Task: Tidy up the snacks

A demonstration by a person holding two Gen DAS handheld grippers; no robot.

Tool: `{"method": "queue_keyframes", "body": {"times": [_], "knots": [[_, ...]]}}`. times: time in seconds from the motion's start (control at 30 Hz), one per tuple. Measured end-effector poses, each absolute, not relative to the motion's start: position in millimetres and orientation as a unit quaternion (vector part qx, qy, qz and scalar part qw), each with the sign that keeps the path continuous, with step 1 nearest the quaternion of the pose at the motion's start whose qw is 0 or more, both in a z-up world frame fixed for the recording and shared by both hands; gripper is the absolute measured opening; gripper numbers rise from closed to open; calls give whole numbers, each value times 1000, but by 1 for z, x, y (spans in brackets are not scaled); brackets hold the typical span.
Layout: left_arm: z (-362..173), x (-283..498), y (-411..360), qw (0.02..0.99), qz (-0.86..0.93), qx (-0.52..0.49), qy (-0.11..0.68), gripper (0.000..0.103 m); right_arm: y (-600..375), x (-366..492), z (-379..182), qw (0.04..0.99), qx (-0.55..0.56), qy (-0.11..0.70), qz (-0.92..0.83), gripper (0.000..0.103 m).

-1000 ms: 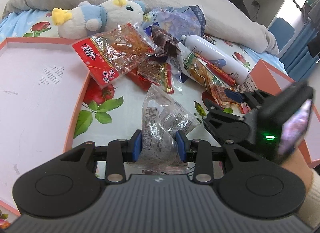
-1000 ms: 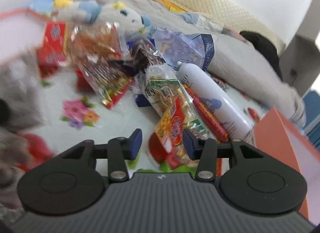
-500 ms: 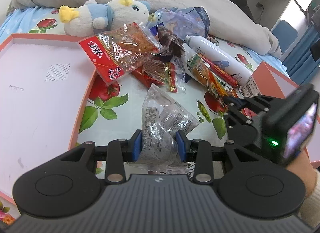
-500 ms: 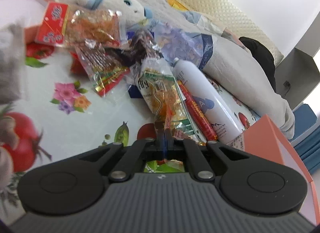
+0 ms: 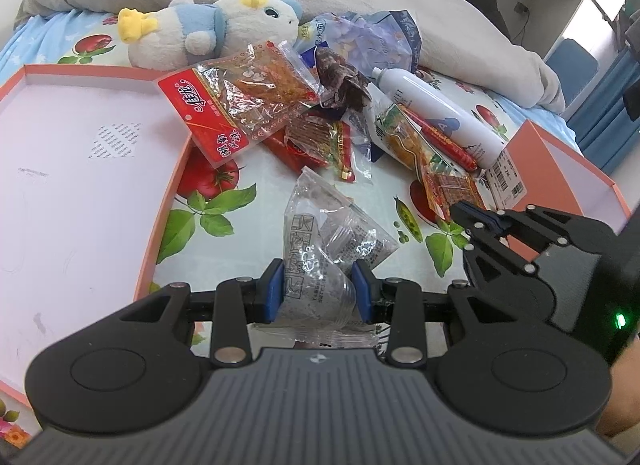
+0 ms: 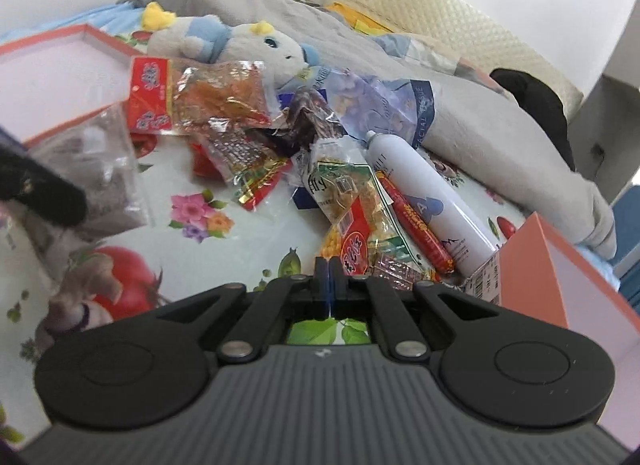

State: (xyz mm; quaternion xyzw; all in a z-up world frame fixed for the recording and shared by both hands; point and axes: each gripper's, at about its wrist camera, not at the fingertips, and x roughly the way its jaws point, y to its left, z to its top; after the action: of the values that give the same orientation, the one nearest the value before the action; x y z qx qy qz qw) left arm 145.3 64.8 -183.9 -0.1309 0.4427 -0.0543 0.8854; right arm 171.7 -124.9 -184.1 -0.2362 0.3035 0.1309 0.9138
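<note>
Though empty so far, large pink tray (image 5: pixel 80 169) at frame left, orange box (image 6: pixel 560 277) at right. Risk: heaped snack pile (image 5: pixel 320 121) sliding onto bed. Left tool (image 5: pixel 319 293) clamped on clear packet (image 5: pixel 320 249); crinkly film could slip. Right tool (image 6: pixel 329 277) clenched at yellow-red packet (image 6: pixel 356 225); hold on edge unclear, could drop.

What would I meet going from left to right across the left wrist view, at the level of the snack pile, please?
Pink tray → red-labelled clear snack bag → dark crumpled wrapper → green-and-orange snack packet → white bottle → orange box.
</note>
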Motion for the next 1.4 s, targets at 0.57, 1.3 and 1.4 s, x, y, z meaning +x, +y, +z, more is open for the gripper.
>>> {"method": "queue_keyframes", "body": {"times": [0.57, 1.3, 1.4], "knots": [[-175, 140, 80, 891, -44, -137, 431, 42, -111, 231, -227, 903, -256, 340, 58, 15], [-211, 139, 53, 870, -97, 18, 483, 77, -172, 201, -159, 914, -54, 381, 128, 3], [-215, 139, 47, 870, -102, 46, 480, 78, -176, 194, -161, 904, -17, 401, 148, 3]]}}
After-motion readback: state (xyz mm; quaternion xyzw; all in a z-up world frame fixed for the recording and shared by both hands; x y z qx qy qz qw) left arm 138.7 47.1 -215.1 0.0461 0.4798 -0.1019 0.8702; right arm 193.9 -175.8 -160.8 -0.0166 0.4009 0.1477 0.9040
